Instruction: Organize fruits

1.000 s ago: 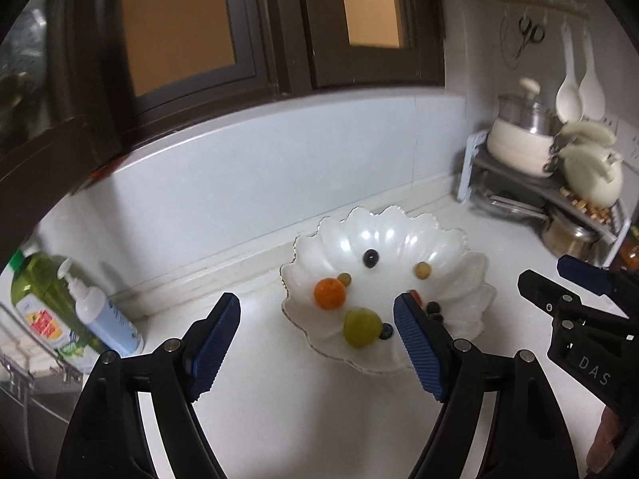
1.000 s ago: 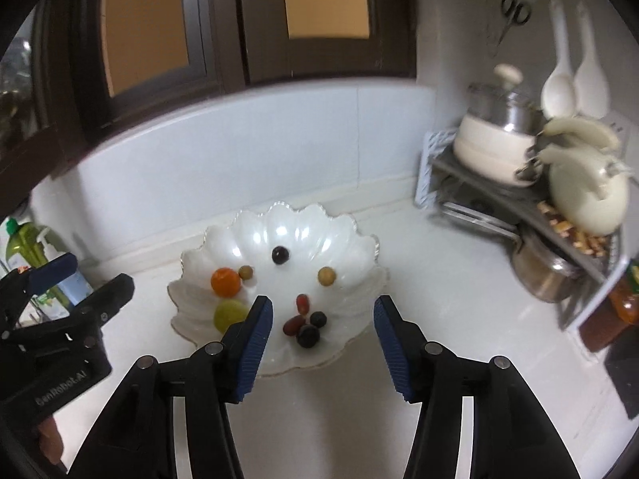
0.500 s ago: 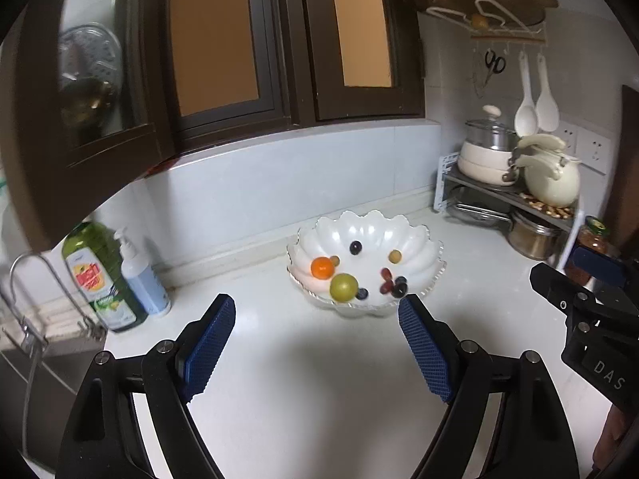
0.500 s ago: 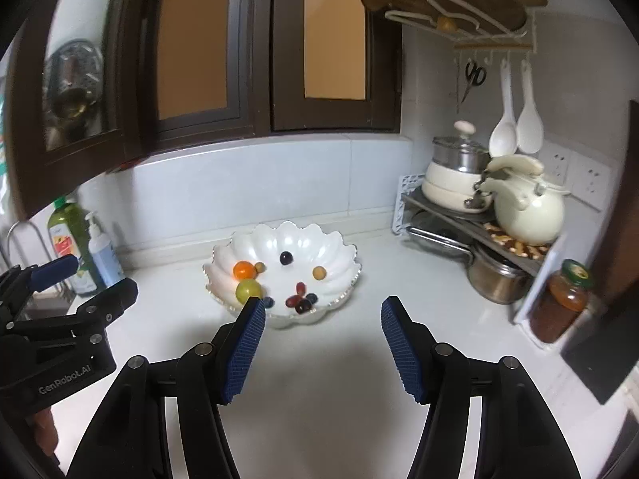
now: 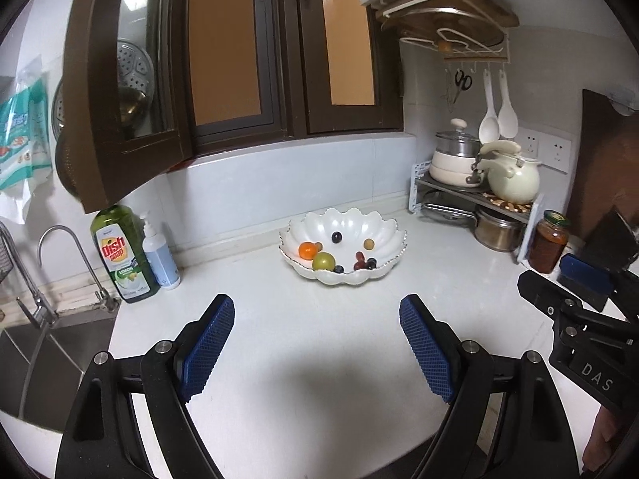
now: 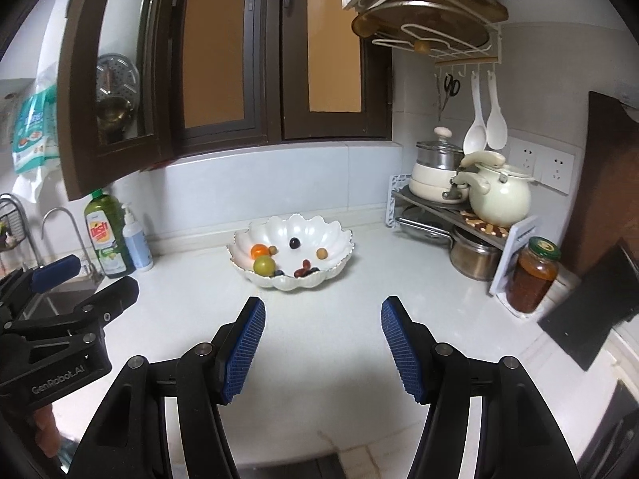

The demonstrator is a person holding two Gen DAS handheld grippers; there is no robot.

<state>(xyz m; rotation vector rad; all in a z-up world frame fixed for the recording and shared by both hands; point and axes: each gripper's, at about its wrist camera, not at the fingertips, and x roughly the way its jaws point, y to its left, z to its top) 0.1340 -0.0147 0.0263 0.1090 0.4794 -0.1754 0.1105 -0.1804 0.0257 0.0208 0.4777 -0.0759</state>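
Observation:
A white scalloped bowl (image 5: 351, 223) (image 6: 307, 223) sits on the white counter near the back wall. It holds an orange fruit (image 5: 307, 250), a green fruit (image 5: 323, 261), a dark grape (image 5: 336, 236), a tan fruit (image 5: 368, 244) and dark red and blue berries (image 5: 364, 264). My left gripper (image 5: 317, 343) is open and empty, well in front of the bowl. My right gripper (image 6: 322, 343) is open and empty, also well short of the bowl. Each gripper shows at the edge of the other's view.
A green dish soap bottle (image 5: 120, 255) and a pump bottle (image 5: 159, 255) stand left by the sink and tap (image 5: 60, 263). A rack with pots and a kettle (image 6: 499, 195) and a jar (image 6: 533, 279) stand right. An open dark window frame (image 5: 120, 99) hangs over the left.
Both grippers have pulled back and up from the bowl, which now looks much smaller and farther. Both stay open and empty.

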